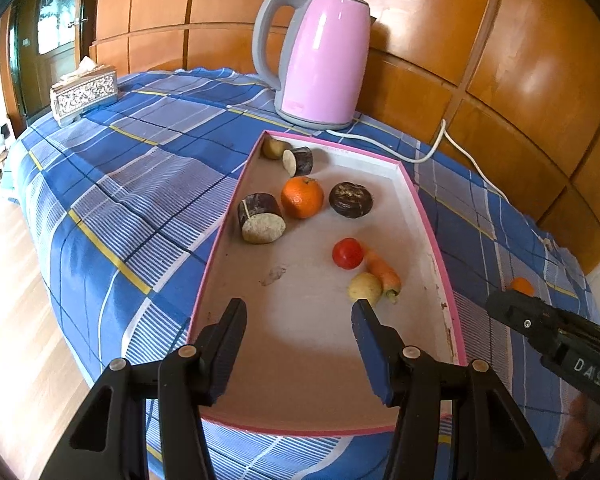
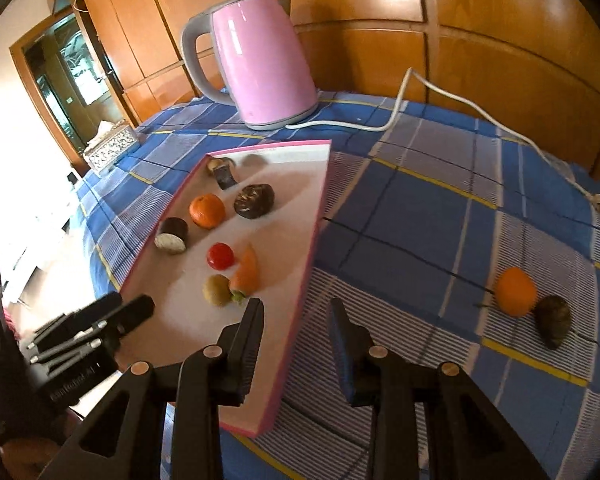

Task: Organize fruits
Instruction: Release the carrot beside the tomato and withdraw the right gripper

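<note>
A pink-rimmed tray (image 1: 220, 232) on the blue checked cloth holds an orange (image 1: 302, 197), a tomato (image 1: 347, 253), a carrot (image 1: 382, 270), a small potato (image 1: 365, 288) and several dark cut pieces (image 1: 260, 216). My left gripper (image 1: 298, 312) hovers open and empty over the tray's near end. The right gripper (image 2: 296, 316) is open with nothing in it, its fingers astride the tray's right wall (image 2: 314, 248). Out on the cloth to the right lie a second orange (image 2: 515, 291) and a dark avocado-like fruit (image 2: 554, 320), touching each other.
A pink kettle (image 1: 320, 60) stands behind the tray, its white cord (image 2: 400, 108) trailing right across the cloth. A patterned tissue box (image 1: 84, 94) sits at the far left corner. The table drops off to the wooden floor on the left; wooden panels close the back.
</note>
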